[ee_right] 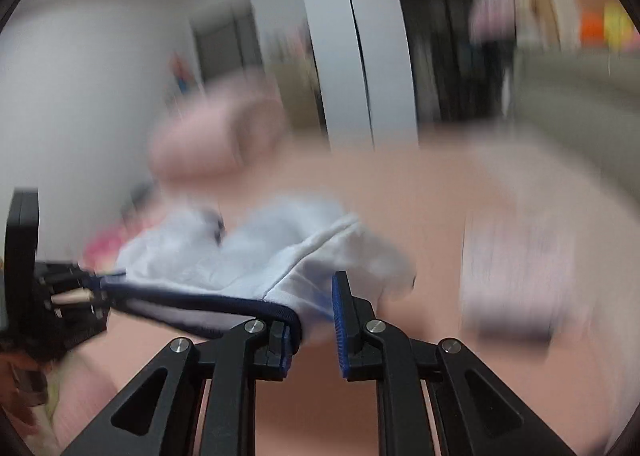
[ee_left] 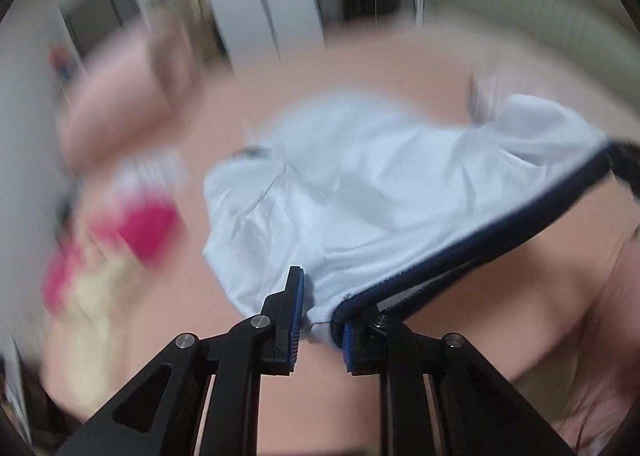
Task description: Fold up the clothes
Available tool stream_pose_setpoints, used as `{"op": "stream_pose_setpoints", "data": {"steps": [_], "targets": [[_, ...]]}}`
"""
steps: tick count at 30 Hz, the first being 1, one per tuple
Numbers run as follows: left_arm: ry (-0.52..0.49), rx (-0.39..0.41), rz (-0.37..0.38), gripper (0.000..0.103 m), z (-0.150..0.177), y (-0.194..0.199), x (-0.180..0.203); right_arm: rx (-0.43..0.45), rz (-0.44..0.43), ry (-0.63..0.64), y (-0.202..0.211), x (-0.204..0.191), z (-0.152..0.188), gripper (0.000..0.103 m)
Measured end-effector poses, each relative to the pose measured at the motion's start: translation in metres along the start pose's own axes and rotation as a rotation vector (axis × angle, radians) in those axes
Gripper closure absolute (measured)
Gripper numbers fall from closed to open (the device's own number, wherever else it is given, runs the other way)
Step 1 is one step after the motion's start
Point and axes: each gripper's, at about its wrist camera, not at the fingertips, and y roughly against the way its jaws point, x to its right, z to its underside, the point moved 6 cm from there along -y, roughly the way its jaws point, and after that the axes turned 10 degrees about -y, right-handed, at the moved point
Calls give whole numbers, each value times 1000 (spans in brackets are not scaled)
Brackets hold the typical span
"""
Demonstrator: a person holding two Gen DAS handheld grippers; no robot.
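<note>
A white garment [ee_left: 360, 184] with a dark navy hem [ee_left: 480, 240] hangs stretched above the peach bed sheet [ee_left: 248, 396]. My left gripper [ee_left: 320, 320] is shut on one corner of the navy edge. In the right wrist view the same garment [ee_right: 256, 256] runs left from my right gripper [ee_right: 314, 330], which is shut on the other end of the navy hem [ee_right: 200, 302]. The left gripper [ee_right: 76, 296] shows at the far left of that view, holding the hem. Both views are motion-blurred.
A pink pillow [ee_left: 120, 96] lies at the back left of the bed. Pink and cream clothes [ee_left: 132, 240] sit left of the garment. A pale folded item [ee_right: 520, 276] lies on the sheet to the right. A white door [ee_right: 360, 56] stands behind.
</note>
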Motion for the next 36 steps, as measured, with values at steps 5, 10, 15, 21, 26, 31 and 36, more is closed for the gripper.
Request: {"op": "stream_pose_setpoints", "data": {"steps": [5,10,15,21,26,31,36], "targets": [[-47,-164,26,84,53,-74,36,-451,54,-150,-100,55,139,90],[30,-172,218,40,59,-54,28,-480,0,-125,-69,56,126,84],[237,-100,366,40,74,-25,-14,-412,-88,-151,-21,63,110,84],[491,-151,291,42,100,-60,-68,-327,33,-216,-45,93,72,73],[393,-163,251,47,85,-85,-42,-307,27,-73,-87,62,68,73],[253,-207,154,59,103,-87,-28,-424,149,-14,-103,81,118,77],[357,-210,249,59,125,-67,-53,-531,176,-6,-55,113,144,77]]}}
